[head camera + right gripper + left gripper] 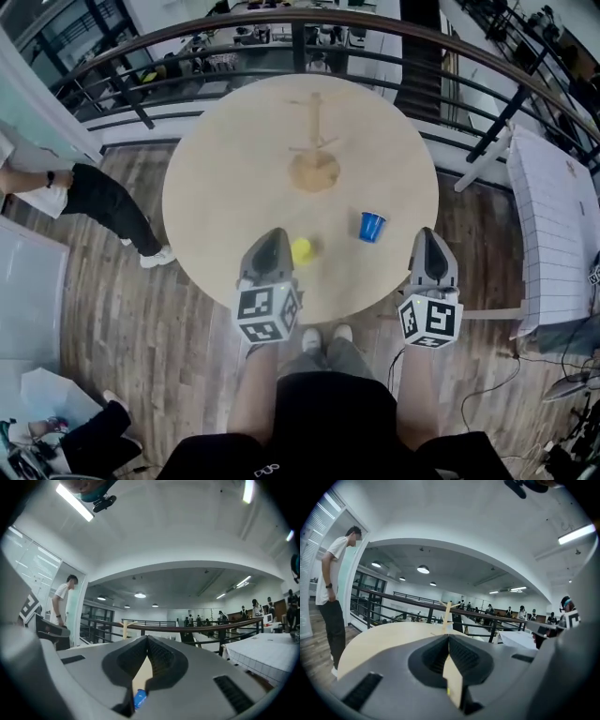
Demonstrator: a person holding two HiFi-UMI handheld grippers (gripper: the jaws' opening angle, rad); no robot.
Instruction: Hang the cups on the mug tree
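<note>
A wooden mug tree (pixel 314 150) stands on the far half of the round pale table (pixel 225 187), with bare pegs. A yellow cup (pixel 301 250) and a blue cup (pixel 372 226) sit on the near half. My left gripper (pixel 273 238) hovers at the near edge, just left of the yellow cup, shut and empty. My right gripper (pixel 427 236) is at the table's near right edge, right of the blue cup, also shut and empty. In the left gripper view the mug tree (pixel 447 616) rises past the closed jaws. A sliver of the blue cup (pixel 139 699) shows in the right gripper view.
A dark curved railing (pixel 394 33) runs behind the table. A person (pixel 94 197) stands at the left on the wooden floor. A table with a white checked cloth (pixel 553 225) is at the right. My own legs and shoes (pixel 323 342) are below the table's near edge.
</note>
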